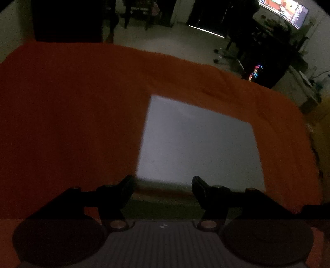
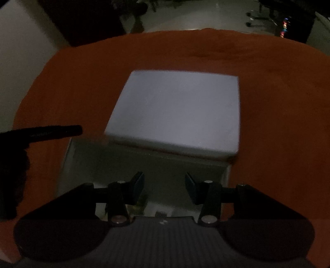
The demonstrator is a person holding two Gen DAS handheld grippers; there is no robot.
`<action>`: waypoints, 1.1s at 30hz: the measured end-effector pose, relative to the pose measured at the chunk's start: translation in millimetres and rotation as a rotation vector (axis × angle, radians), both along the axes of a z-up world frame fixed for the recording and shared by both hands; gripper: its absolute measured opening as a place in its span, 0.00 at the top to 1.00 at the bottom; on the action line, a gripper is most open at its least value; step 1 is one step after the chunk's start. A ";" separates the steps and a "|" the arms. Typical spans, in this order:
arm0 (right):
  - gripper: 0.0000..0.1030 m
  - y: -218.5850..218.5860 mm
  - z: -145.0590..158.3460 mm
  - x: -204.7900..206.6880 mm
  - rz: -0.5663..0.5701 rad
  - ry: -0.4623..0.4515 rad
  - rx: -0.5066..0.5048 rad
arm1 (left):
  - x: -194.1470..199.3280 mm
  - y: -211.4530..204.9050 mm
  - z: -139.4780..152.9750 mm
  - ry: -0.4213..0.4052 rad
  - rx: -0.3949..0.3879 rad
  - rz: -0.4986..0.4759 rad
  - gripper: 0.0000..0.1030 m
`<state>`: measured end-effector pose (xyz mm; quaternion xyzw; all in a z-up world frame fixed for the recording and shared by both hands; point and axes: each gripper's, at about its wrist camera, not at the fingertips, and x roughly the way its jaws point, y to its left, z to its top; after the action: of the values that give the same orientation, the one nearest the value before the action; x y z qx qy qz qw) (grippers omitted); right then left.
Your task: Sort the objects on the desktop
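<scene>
The scene is dim. A flat white lid (image 1: 196,142) lies on the orange tablecloth (image 1: 72,113). My left gripper (image 1: 163,185) hovers at the lid's near edge, open, with nothing between its fingers. In the right wrist view the same white lid (image 2: 175,111) lies just beyond an open white box (image 2: 86,160). Small dark items (image 2: 138,206) sit on the box's floor, too dim to name. My right gripper (image 2: 164,183) hangs over the box's inside, open and holding nothing.
A black bar-shaped thing (image 2: 53,133) juts in from the left over the orange tablecloth (image 2: 278,123). Past the table's far edge are a grey floor (image 1: 175,41), a wheeled chair (image 1: 233,53), a lit screen (image 1: 284,10) and dark furniture.
</scene>
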<state>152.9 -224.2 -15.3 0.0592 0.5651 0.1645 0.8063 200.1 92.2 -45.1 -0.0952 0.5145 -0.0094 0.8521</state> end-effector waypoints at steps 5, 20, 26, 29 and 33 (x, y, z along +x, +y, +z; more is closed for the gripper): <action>0.53 -23.7 -8.2 42.3 -0.053 0.028 -0.004 | 44.4 10.9 -14.9 0.017 0.044 -0.041 0.44; 0.35 -74.3 -83.9 156.7 -0.117 0.137 0.024 | 123.8 44.5 -88.4 0.057 0.025 -0.102 0.43; 0.34 -87.3 -123.7 183.8 -0.143 0.187 0.024 | 143.4 44.9 -117.3 0.080 -0.027 -0.110 0.41; 0.32 -92.4 -137.3 193.3 -0.161 0.196 0.041 | 154.4 47.9 -125.9 0.072 -0.071 -0.108 0.38; 0.30 -93.2 -153.5 204.5 -0.169 0.215 0.037 | 163.3 47.2 -134.5 0.064 -0.093 -0.130 0.38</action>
<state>357.4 -317.4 -168.8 0.1388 0.6383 0.0988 0.7507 363.5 139.4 -179.6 -0.1011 0.5458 -0.0855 0.8274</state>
